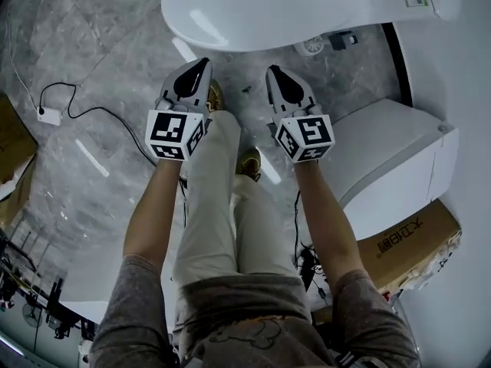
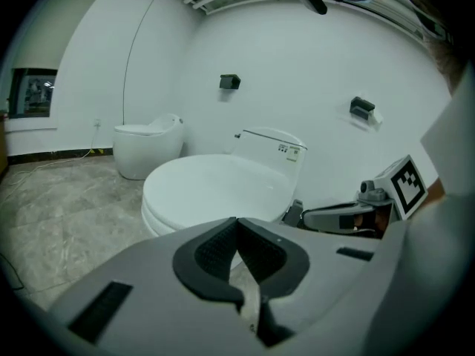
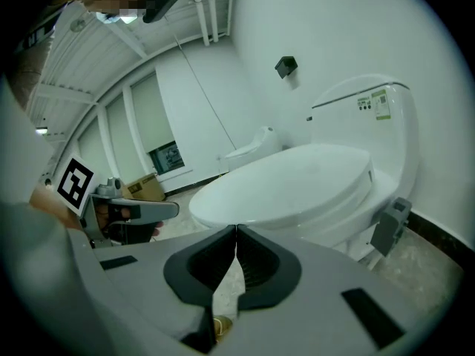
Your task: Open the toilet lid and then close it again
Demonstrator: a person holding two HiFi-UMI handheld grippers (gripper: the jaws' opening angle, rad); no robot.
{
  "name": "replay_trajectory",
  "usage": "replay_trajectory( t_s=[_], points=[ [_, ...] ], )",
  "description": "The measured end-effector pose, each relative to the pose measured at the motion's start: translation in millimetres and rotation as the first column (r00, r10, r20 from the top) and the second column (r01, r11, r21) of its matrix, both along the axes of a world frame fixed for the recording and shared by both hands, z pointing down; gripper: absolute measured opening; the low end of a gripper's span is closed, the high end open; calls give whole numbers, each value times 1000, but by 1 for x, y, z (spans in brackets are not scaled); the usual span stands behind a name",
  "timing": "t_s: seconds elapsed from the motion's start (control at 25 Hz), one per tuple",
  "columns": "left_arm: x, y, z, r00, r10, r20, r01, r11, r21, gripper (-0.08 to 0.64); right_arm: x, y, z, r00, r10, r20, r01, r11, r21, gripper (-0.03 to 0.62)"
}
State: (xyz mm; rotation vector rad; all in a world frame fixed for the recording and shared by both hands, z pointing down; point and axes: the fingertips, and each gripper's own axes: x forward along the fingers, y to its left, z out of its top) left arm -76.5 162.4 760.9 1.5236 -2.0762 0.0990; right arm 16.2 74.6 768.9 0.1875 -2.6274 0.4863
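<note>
White and lying flat, the toilet lid (image 1: 268, 10) is shut on its bowl at the top of the head view, just ahead of both tools and touched by neither. The left hand-held gripper (image 1: 201, 64) and the right hand-held gripper (image 1: 274, 70) are held side by side above the grey marbled floor (image 1: 92, 44), tips toward the bowl. Each gripper's own view shows its jaws pressed together with nothing between them.

Only the head view takes in the person's legs (image 1: 219, 221) and a white plug (image 1: 50, 116) with a black cable on the floor. It sees the lid from above. The two gripper views see it from the side, resting level on the seat, with the cistern (image 3: 371, 102) upright behind it.

The left gripper view shows a second toilet (image 2: 148, 143) against the far wall and two black fittings (image 2: 229, 81) on the wall. The right gripper view shows only one of those fittings. Each gripper view also catches the other hand-held gripper at its edge.
</note>
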Motion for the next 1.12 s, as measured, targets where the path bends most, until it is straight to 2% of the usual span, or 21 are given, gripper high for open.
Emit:
replay_trajectory(
  t_s=[0.16,0.32,0.52,0.8,1.12],
  points=[
    [-6,-1,46,1000,-7,-9,7,1000,-22,9,-14,6,40,999,-37,-27,37,999,7,28],
    [-12,-5,63,999,-36,-25,36,999,0,9,-24,9,58,998,-59,-35,60,998,8,28],
    [-14,-10,63,999,-17,-32,18,1000,7,9,-36,8,53,999,-37,-6,37,999,6,28],
    [-15,-10,60,999,3,-43,-3,1000,-6,9,-42,7,50,999,-33,-25,33,999,-4,28],
    [-18,-15,36,998,19,-61,-19,1000,11,8,-44,3,33,1000,17,5,-17,999,-44,28]
  ],
)
